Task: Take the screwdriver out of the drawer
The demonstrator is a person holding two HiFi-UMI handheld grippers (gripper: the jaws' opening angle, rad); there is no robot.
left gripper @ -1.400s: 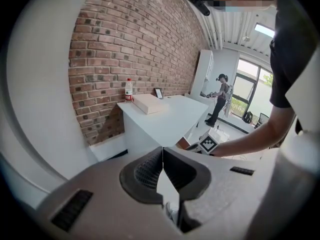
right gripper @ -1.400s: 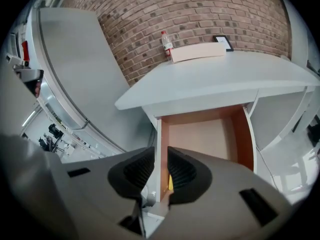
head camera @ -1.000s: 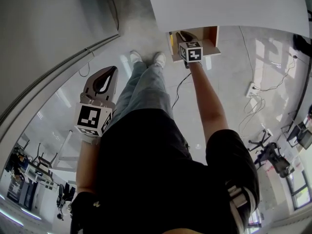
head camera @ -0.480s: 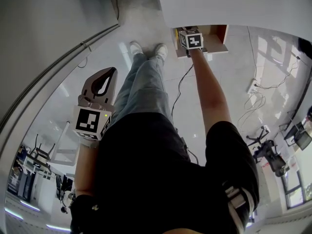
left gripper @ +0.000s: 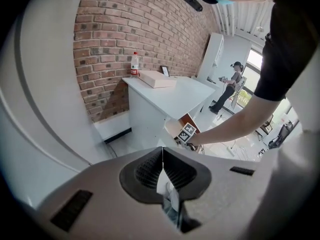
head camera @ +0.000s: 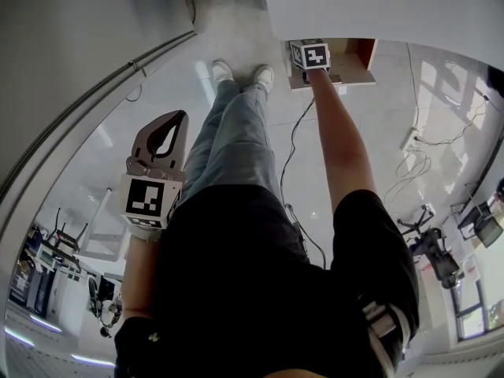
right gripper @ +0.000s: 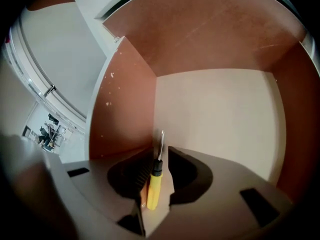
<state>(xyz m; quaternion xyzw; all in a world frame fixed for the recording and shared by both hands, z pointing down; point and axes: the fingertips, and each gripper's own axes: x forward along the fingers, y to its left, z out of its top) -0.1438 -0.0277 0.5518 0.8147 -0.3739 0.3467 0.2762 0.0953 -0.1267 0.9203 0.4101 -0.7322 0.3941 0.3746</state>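
A screwdriver [right gripper: 154, 184] with a yellow handle and thin metal shaft sits between the jaws of my right gripper [right gripper: 159, 156], which is shut on the handle. The shaft points at the back left corner of the open drawer [right gripper: 215, 109], brown-walled with a pale floor. In the head view only the right gripper's marker cube [head camera: 309, 54] shows, at the drawer [head camera: 361, 57] under the white desk [head camera: 378, 6]. My left gripper [head camera: 179, 116] hangs beside my left leg, shut and empty; its jaws [left gripper: 162, 151] meet at the tips.
A black cable [head camera: 295, 144] runs over the glossy floor to a power strip [head camera: 409, 138]. On the desk stand a bottle [left gripper: 134, 64] and a flat box [left gripper: 156, 78], against a brick wall [left gripper: 125, 29]. Another person [left gripper: 229, 84] stands far off. Office chairs [head camera: 433, 250] are at the right.
My right gripper has pushed deeper into the drawer, so its jaws are now hidden from the head view. The left gripper has stayed beside my leg.
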